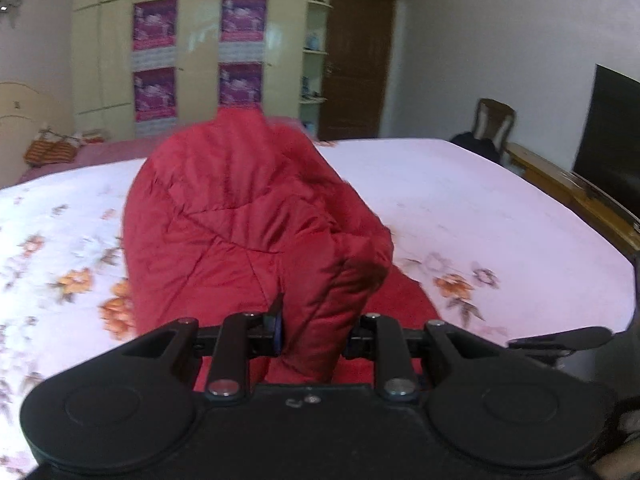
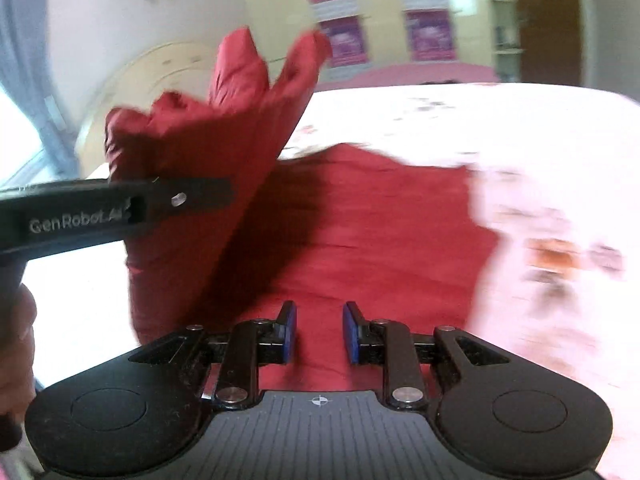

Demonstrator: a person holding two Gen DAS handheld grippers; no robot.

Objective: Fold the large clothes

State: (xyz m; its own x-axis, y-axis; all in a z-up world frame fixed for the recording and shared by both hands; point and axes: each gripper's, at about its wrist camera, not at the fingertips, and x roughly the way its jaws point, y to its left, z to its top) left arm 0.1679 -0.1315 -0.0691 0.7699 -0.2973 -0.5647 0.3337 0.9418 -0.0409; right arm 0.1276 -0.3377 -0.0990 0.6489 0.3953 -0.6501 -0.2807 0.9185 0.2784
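Observation:
A red quilted jacket point(image 1: 240, 216) lies on the floral bedsheet point(image 1: 480, 208). My left gripper point(image 1: 314, 328) is shut on a thick fold of the jacket and holds that part lifted above the bed. In the right wrist view the lifted part point(image 2: 208, 136) stands up at the left, with the left gripper's black body point(image 2: 120, 208) across it. The rest of the jacket point(image 2: 380, 232) lies flat on the bed. My right gripper point(image 2: 319, 332) is open and empty, just above the flat red fabric.
The bed has a headboard point(image 1: 20, 108) and a striped pillow point(image 1: 48, 148) at the far left. A cream wardrobe with purple posters point(image 1: 200, 48) stands behind. A wooden chair point(image 1: 494, 124), a low bench and a dark screen point(image 1: 612, 136) stand at the right.

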